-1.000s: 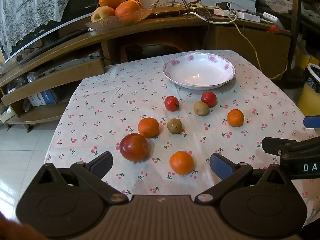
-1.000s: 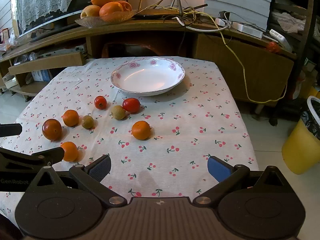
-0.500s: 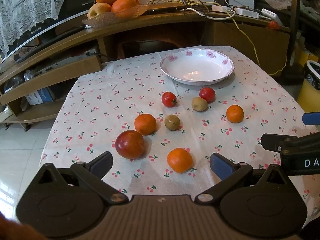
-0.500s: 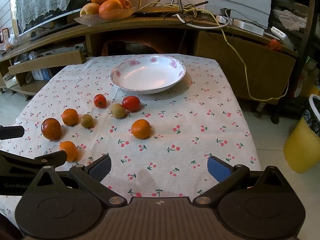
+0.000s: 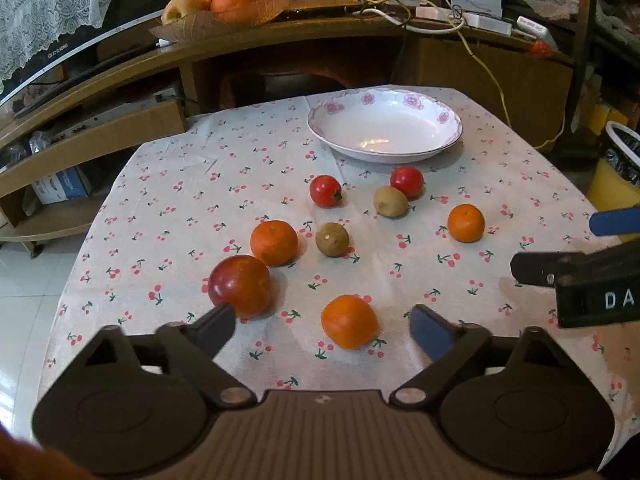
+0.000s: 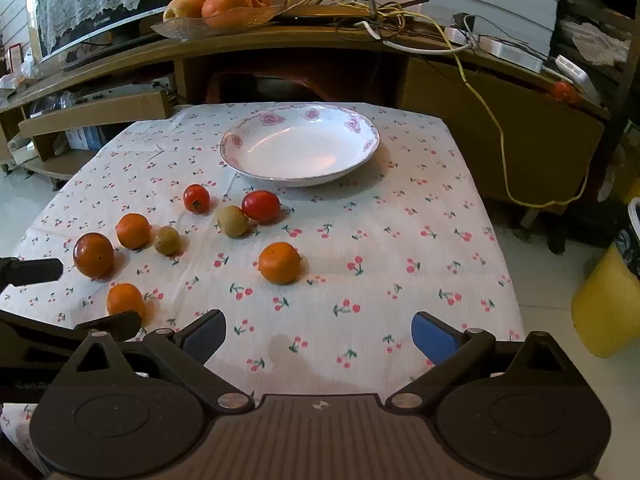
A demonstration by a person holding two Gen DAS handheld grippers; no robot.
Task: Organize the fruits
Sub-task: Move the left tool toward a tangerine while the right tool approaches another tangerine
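Plate (image 6: 362, 152) at far end of table (image 6: 400, 280); fruits (image 6: 279, 262) scattered before it, toward left.

Glossy white ceramic plate (image 5: 448, 136) sits at twelve o'clock on a matt cherry-print cotton tablecloth (image 5: 180, 200); a shiny-skinned red apple (image 5: 240, 286) lies at eight o'clock, dull rough-skinned oranges (image 5: 349, 322) beside it, before a polished wooden cabinet (image 6: 280, 46).

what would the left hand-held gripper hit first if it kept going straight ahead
Most likely the nearest orange, which lies on the tablecloth between the open fingers of the left hand-held gripper. Depth is hard to judge.
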